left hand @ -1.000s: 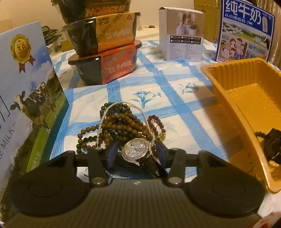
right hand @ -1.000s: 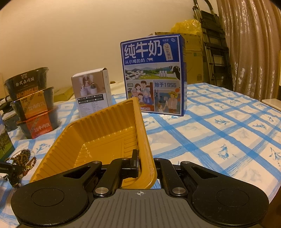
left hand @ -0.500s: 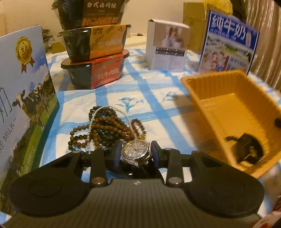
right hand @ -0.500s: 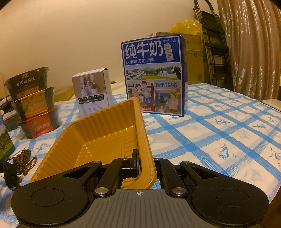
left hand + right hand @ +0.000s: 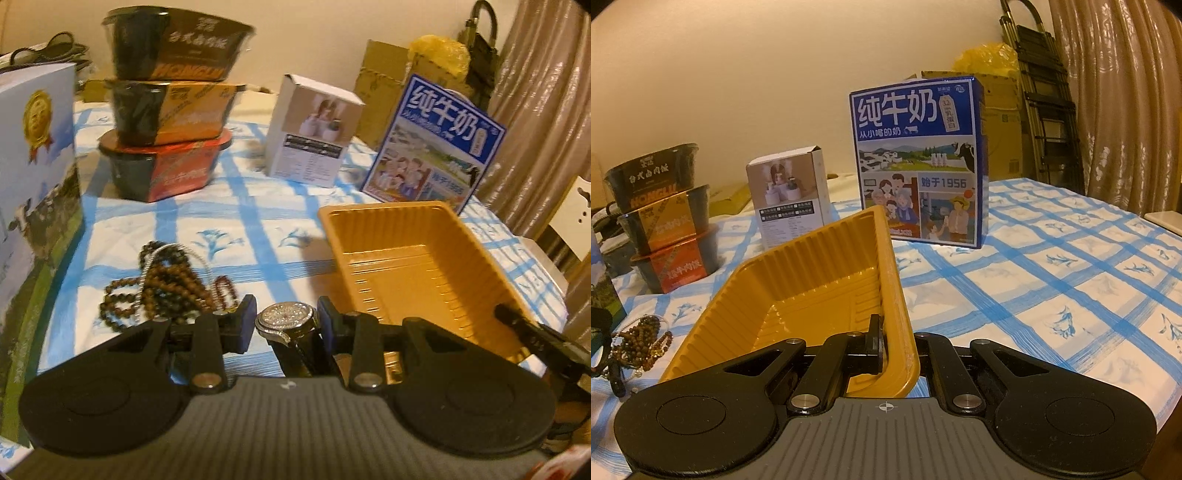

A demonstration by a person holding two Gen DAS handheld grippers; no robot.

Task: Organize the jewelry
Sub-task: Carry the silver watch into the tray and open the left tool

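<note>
Rhinestone-faced watch (image 5: 286,317) pinched between the left gripper (image 5: 286,325) pads, lifted clear of the bead pile (image 5: 168,286) for carrying toward the orange tray (image 5: 417,266). Tray rim clamped by the closed right gripper (image 5: 895,349), tilted up, presumably steadied for the drop.

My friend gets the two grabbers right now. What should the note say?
Left gripper: its jaws have just been closing and now hold the sparkly watch above the cloth.
Right gripper: shut on the near rim of the yellow tray, tilting it.
Bead bracelets lie heaped on the tablecloth left of the tray.
Done: watch picked up.
Left: drop the watch in the tray, which looks empty, then probably the beads.
</note>
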